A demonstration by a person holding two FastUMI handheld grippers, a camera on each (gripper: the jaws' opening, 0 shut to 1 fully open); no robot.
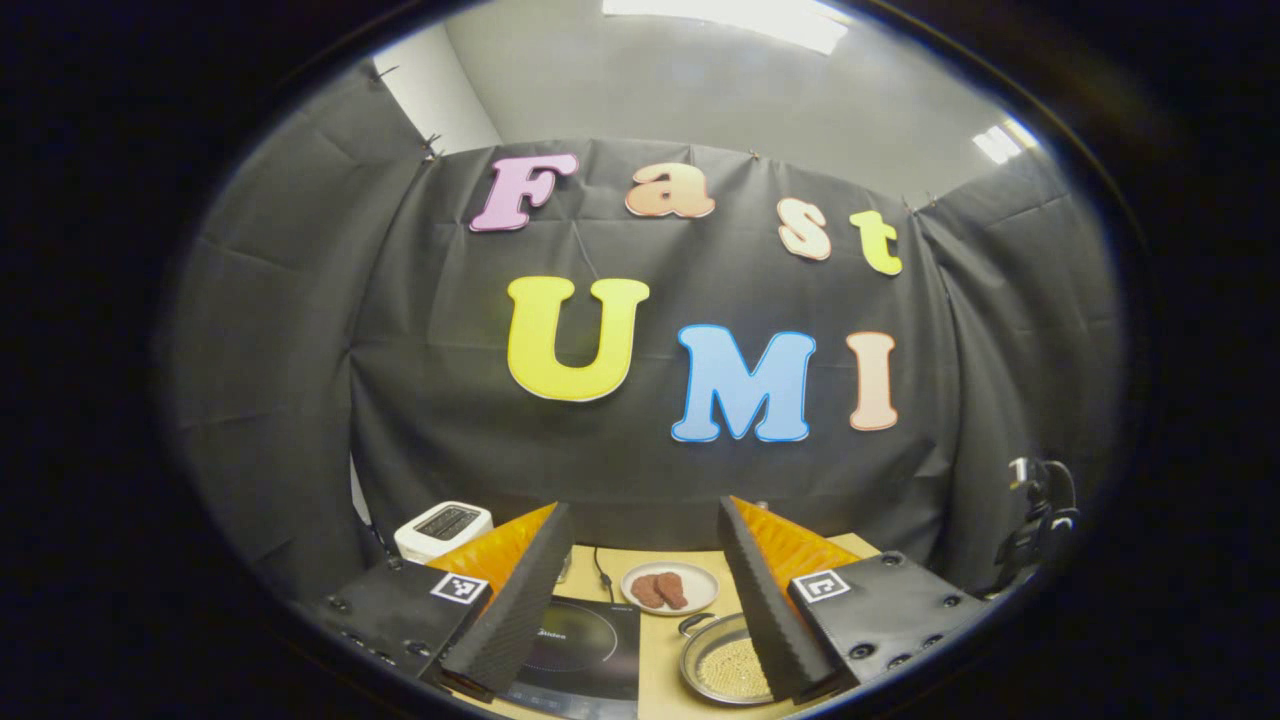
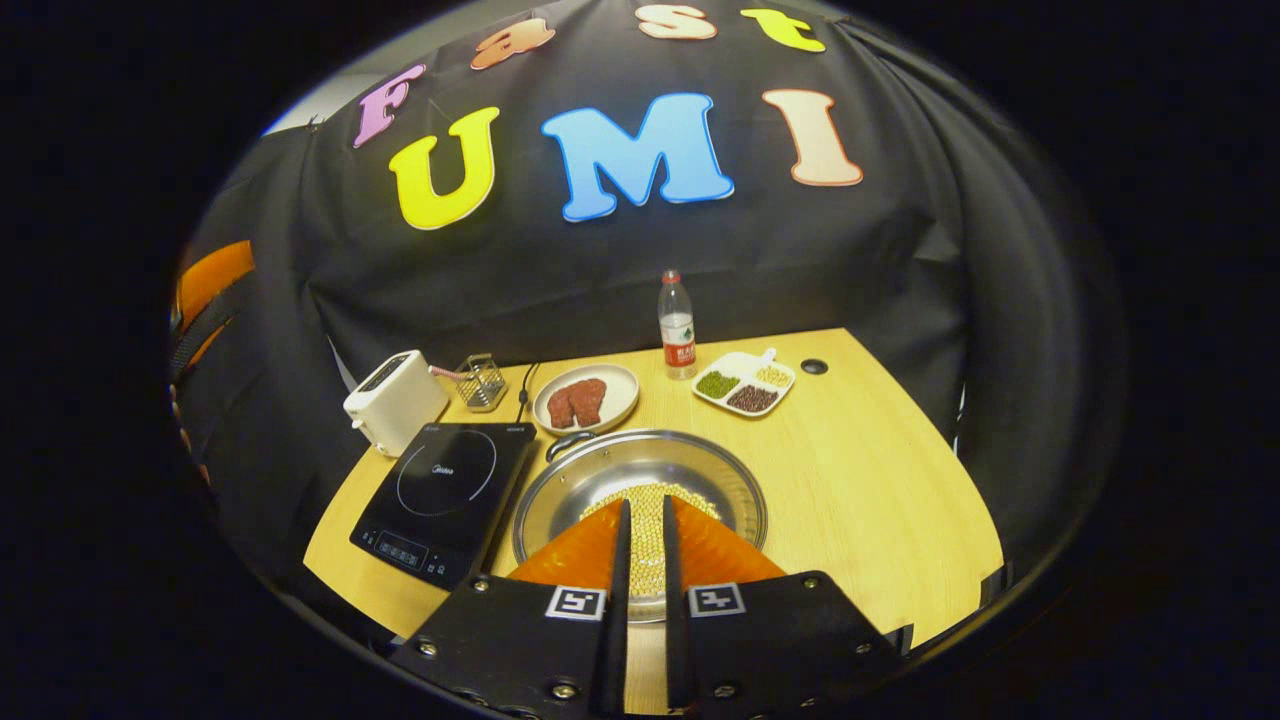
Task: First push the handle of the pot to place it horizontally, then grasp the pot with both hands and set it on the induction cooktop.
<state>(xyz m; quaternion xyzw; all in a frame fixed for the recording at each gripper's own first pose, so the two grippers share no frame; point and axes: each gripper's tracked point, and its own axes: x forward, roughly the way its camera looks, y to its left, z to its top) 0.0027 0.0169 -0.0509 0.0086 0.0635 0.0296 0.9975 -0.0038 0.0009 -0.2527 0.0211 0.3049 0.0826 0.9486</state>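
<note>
Right gripper (image 2: 640,535) nearly closed, narrow gap, holding nothing, poised over the near side of the pot (image 2: 640,480). Left gripper (image 1: 640,590) wide open, raised, empty. Pot sits on the worktop (image 2: 880,480) just beside the cooktop (image 2: 445,495), not on it. Handle (image 2: 570,440) at far rim; orientation unclear. Looks early: push, two-handed grasp and transfer all left.
</note>
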